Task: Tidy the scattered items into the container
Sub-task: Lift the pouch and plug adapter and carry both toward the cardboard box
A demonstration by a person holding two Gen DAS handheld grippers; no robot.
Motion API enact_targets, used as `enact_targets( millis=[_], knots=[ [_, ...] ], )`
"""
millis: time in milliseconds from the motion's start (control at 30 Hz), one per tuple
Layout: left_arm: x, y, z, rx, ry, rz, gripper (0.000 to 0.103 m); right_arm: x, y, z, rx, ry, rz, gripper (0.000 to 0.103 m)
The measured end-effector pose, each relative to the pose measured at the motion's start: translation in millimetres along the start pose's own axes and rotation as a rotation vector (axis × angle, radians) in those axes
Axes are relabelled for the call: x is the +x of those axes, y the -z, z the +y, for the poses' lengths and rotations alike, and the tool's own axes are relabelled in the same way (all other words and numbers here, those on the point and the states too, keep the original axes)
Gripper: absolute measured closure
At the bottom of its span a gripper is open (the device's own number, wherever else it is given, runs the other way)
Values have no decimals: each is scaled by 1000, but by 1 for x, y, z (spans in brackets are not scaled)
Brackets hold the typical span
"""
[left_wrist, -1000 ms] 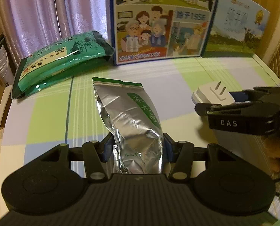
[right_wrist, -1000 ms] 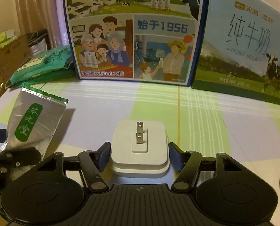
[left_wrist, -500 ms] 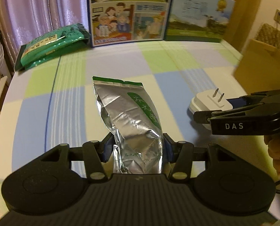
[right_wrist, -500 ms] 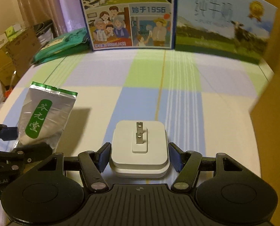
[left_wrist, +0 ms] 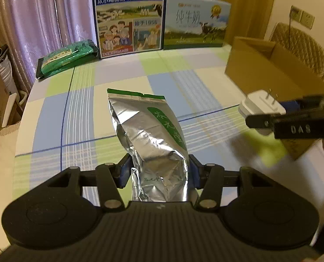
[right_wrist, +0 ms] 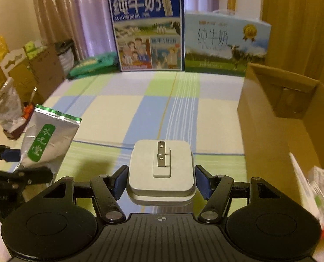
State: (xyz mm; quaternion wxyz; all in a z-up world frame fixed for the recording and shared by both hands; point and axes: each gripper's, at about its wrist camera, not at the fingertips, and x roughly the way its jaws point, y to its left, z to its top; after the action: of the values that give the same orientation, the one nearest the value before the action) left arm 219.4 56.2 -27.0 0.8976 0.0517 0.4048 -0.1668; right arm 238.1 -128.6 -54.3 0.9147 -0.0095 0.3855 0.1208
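Observation:
My left gripper is shut on a silver foil tea pouch with a green label, held up above the checked tablecloth. In the right wrist view that pouch hangs at the left edge. My right gripper is shut on a white plug adapter with two metal prongs facing up. From the left wrist view the adapter and right gripper show at the right. An open cardboard box stands at the right, with some white packets visible inside its near corner.
Two milk cartons stand at the table's far edge. A green packet lies at the far left of the table. Cardboard boxes and bags sit off the table's left side. Curtains hang behind.
Both grippers have lifted and pulled back from the far edge with their loads. The cardboard box has come further into view at the right.

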Motion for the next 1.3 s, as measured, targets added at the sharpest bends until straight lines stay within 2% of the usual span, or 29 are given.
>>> enact_targets(
  millis=[133, 267, 633, 1000, 1300],
  knots=[
    [-22, 11, -18, -27, 19, -27, 55, -25, 22, -5, 45, -2, -25, 41],
    [-34, 18, -36, -25, 40, -46, 55, -45, 28, -14, 103, -24, -97, 41],
    [-40, 18, -62, -4, 55, -48, 55, -63, 43, -17, 53, -2, -139, 41],
    [-38, 9, -81, 31, 86, -75, 55, -68, 45, -30, 69, 19, -153, 41],
    [-52, -13, -100, 46, 139, -132, 55, -108, 26, -51, 108, 62, -236, 41]
  ],
)
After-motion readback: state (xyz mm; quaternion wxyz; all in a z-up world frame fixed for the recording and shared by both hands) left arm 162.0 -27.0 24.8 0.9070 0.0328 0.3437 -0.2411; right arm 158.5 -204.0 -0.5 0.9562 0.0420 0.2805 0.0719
